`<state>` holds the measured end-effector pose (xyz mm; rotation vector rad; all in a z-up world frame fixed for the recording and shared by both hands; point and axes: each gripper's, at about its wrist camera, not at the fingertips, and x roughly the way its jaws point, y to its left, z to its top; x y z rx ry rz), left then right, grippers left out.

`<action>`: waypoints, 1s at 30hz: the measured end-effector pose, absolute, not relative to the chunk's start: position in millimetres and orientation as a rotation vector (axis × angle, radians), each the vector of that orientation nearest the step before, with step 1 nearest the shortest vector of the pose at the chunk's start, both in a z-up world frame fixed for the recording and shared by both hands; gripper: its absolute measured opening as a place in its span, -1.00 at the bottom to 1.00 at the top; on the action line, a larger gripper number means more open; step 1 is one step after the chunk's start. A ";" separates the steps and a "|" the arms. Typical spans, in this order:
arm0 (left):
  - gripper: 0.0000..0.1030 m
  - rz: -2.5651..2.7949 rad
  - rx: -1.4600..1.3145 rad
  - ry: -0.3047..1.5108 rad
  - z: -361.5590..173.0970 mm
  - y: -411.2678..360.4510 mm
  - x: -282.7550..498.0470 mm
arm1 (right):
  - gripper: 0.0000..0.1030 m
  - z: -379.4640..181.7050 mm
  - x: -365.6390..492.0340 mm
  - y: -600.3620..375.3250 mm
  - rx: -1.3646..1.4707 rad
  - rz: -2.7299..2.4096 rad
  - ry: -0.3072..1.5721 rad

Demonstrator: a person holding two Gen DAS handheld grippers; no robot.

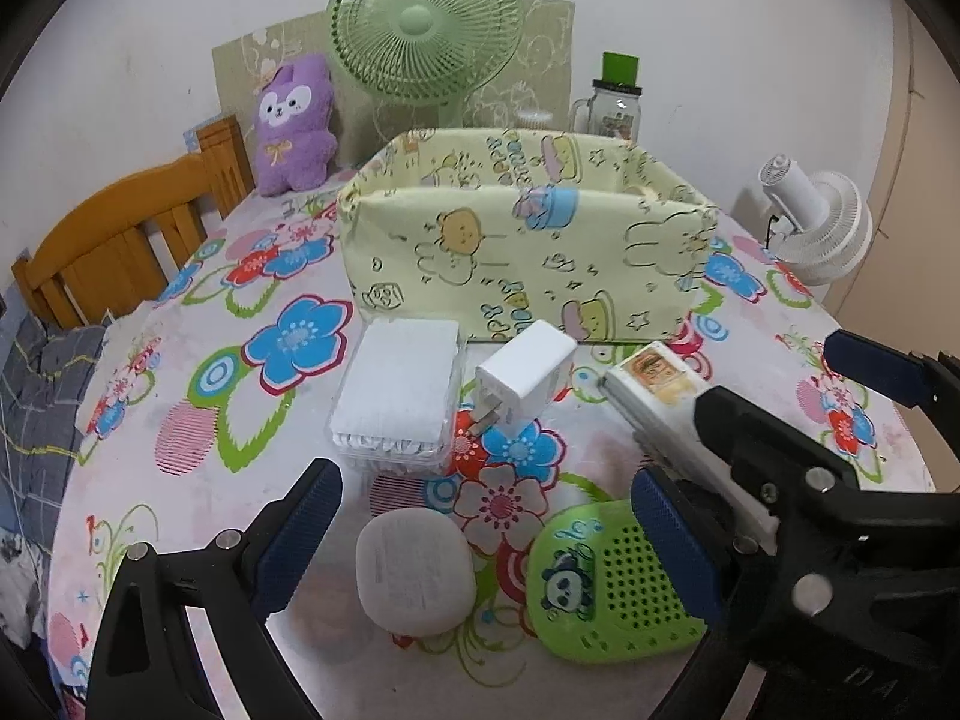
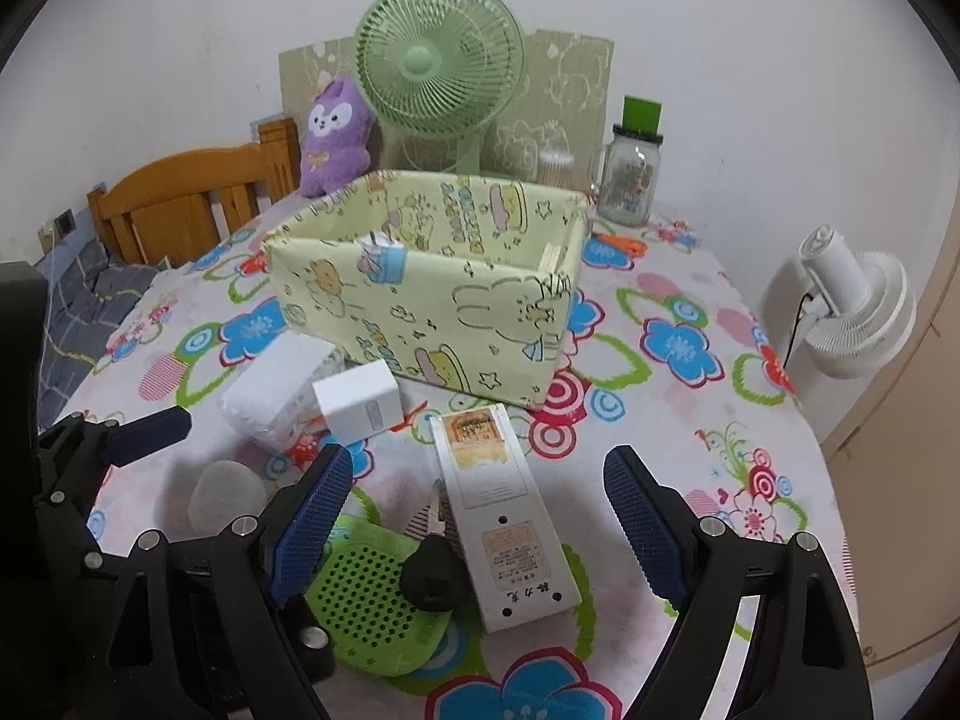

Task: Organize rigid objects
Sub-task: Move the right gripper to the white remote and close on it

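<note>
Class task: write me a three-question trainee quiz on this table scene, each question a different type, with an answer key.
1. True or false: the white charger already lies inside the yellow fabric box.
2. Multiple choice: the long white remote lies between the fingers of which claw? A) left claw B) right claw C) neither
3. Fill in: the black key lies on the ____ perforated case.

Key: 1 false; 2 B; 3 green.

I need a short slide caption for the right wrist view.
Open right claw above a white remote, with the yellow fabric bin behind on the floral table.
</note>
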<state>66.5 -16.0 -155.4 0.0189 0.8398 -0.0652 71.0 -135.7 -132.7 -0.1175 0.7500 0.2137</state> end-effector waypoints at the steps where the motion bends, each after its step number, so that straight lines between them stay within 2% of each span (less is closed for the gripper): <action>1: 0.91 -0.065 0.017 0.846 -157.7 -14.5 68.5 | 0.71 -135.3 73.8 -136.0 -0.118 0.211 0.758; 16: 0.91 -0.040 0.084 0.907 -183.5 -11.0 92.6 | 0.71 -168.8 107.6 -135.0 -0.152 0.178 0.838; 27: 0.91 -0.026 0.089 0.930 -191.8 -9.4 100.9 | 0.70 -186.3 123.4 -140.4 -0.076 0.221 0.927; 30: 0.92 -0.033 0.079 0.932 -193.1 -7.2 102.1 | 0.64 -191.1 125.4 -141.8 -0.033 0.243 0.956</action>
